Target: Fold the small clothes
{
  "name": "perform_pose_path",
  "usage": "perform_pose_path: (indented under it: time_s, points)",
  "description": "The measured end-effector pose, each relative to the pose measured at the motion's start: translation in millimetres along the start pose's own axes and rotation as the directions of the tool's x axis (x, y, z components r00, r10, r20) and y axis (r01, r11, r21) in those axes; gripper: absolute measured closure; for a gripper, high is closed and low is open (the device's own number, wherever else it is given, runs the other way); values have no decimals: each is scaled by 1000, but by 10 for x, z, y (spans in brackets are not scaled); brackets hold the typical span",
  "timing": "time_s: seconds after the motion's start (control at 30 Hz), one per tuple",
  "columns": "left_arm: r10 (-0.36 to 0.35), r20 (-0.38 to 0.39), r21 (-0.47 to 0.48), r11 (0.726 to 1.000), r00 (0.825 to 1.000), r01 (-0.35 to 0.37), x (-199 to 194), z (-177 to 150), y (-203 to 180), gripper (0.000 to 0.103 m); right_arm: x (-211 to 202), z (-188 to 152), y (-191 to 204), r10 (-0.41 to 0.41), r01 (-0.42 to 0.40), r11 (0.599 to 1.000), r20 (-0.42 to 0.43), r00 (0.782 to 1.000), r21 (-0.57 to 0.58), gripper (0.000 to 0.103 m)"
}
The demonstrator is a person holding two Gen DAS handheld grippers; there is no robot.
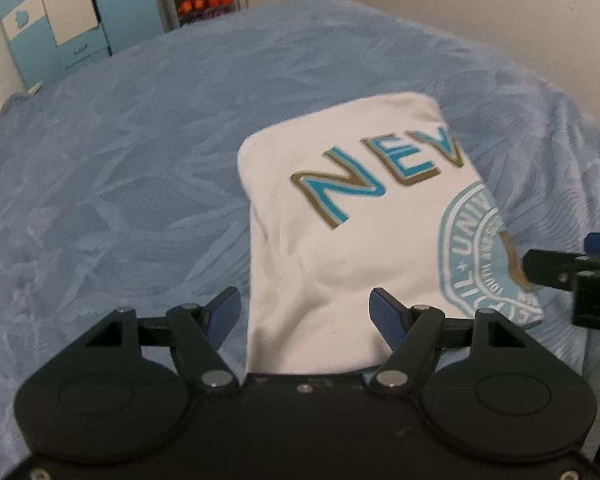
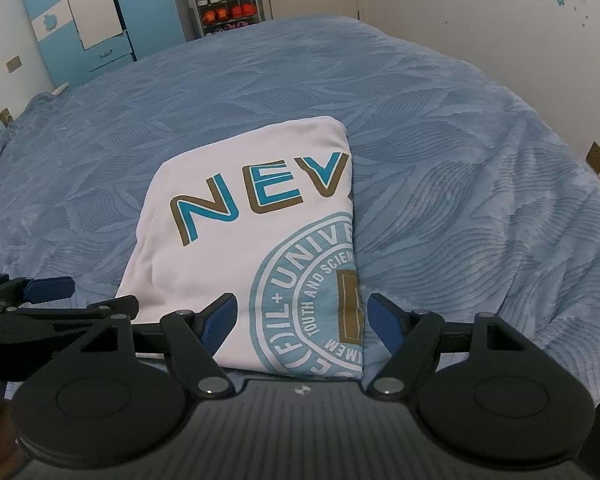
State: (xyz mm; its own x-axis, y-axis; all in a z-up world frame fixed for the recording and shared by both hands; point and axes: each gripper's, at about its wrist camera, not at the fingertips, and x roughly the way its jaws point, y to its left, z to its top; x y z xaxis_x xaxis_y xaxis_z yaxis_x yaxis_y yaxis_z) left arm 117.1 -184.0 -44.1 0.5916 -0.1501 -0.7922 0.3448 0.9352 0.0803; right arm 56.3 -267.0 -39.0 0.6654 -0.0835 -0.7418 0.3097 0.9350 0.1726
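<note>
White T-shirt [image 2: 236,240] on the blue bedspread [image 2: 460,160], seen along both of my hand-held grippers. The garment lies as a narrow folded panel, printed side up, with the letters "NEV" and a round teal seal cut off at its right-hand folded edge. Its near end sits between my two tools; its far end points toward the wardrobe [image 2: 96,8] and the shoe rack [image 2: 228,0] beyond the bed.

My left hand-held gripper [image 1: 305,312] stands with its jaws wide apart over the near left part of the cloth, pads not pressing on it. My right hand-held gripper [image 2: 302,316] is likewise spread wide, straddling the near right edge over the seal, holding nothing. Each tool shows at the margin of the other's view, so they sit just beside one another.

Progress, as I judge it: the lengthwise folds look done, since the sides are tucked and the edges run fairly straight. What appears left is a crosswise fold, near end carried to far end, to make a compact packet. A slight pucker along the left edge may want smoothing first. I see no other garments in either view.
</note>
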Motion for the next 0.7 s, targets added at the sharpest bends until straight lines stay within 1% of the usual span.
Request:
perform_pose_path:
  time_s: [0.03,0.1,0.17,0.23,0.3,0.37,0.4,0.57,0.7]
  points:
    - [6,14,-1,1000,1000,-6,-17,-3,-8,30,1,0,0,0,0,1000,0,1000,0,16]
    - [26,14,6,1000,1000,-26,-27,10,-45,30,0,-3,0,1,-1,1000,-1,1000,0,16]
    - [41,-18,25,999,999,-41,-15,25,-81,30,2,-4,-6,3,-3,1000,-2,1000,0,16]
    - [20,-8,44,999,1000,-20,-34,-2,-105,30,0,-4,-6,4,-4,1000,-1,1000,-1,16]
    - [7,5,30,1000,1000,-7,-53,-14,-101,30,-2,-7,0,7,-7,1000,0,1000,-9,16]
    - [-35,13,13,999,999,35,-70,-14,-90,30,-1,-12,0,7,-7,1000,1,1000,-9,16]
    - [-44,19,5,999,999,44,-80,-13,-88,30,0,-11,-1,9,-9,1000,-1,1000,-9,16]
    - [-35,21,2,999,999,35,-79,-4,-119,30,-1,-12,2,12,-12,1000,-3,1000,-9,16]
    - [-46,11,-10,999,999,46,-72,-5,-107,30,-8,-17,10,10,-10,1000,0,1000,-8,16]
